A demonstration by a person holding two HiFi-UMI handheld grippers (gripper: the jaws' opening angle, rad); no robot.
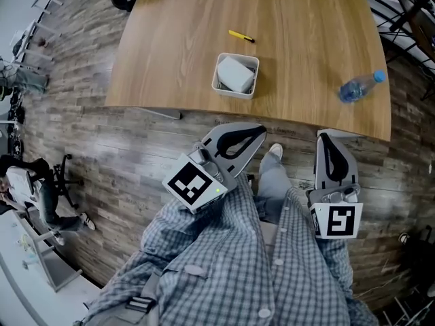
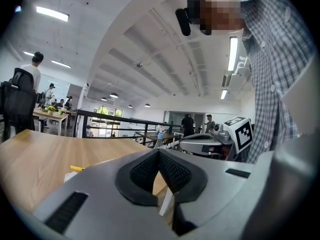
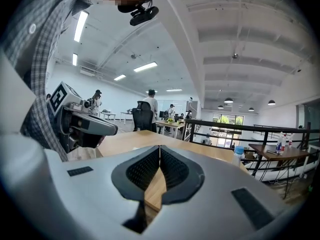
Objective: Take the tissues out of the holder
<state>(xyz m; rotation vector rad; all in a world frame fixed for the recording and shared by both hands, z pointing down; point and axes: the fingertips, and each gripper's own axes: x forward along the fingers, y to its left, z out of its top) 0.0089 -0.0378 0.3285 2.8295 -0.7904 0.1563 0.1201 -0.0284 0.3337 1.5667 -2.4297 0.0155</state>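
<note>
White tissues [image 1: 236, 73] fill the holder [image 1: 233, 93], upper centre; left gripper [image 1: 260, 131] and right gripper [image 1: 324, 137], closed and empty, should next reach in and open.

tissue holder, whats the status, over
Left gripper and right gripper shut, empty, by the near edge of the table. Tissues untouched in the holder. Pen and bottle off to the sides, path open.

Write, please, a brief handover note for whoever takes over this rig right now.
Left claw: shut, empty, short of the table edge.
Right claw: shut, empty, also short of the edge.
Tissues sit in the white holder near the table's front edge.
Done: nothing yet.
To do: reach in, grip the tissues, lift them out.
</note>
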